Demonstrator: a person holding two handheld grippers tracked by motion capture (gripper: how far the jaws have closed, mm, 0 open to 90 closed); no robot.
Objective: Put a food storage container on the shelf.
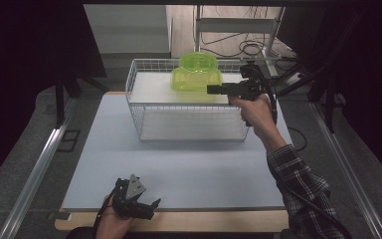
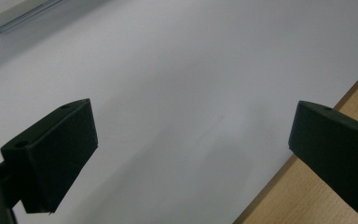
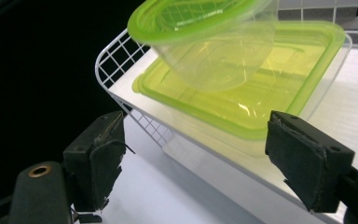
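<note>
A white wire basket (image 1: pixel 134 107) stands on the table's far half. Inside it a square clear container with a green lid (image 1: pixel 196 82) rests on the white floor, and a round green-rimmed container (image 1: pixel 198 62) sits tilted on top. My right gripper (image 1: pixel 210 89) is held level at the basket's right side and points left at the square container. In the right gripper view its jaws (image 3: pixel 196 135) stand open just short of the square container (image 3: pixel 261 70), below the round one (image 3: pixel 205 37), touching neither. My left gripper (image 1: pixel 151 209) stays open near the table's front edge, jaws (image 2: pixel 191 126) holding nothing.
A pale mat (image 1: pixel 179 169) covers the wooden table, with a strip of wood (image 2: pixel 307 196) along the front edge. Cables and a metal frame (image 1: pixel 238 30) lie behind the basket. Dark curtains close off both sides.
</note>
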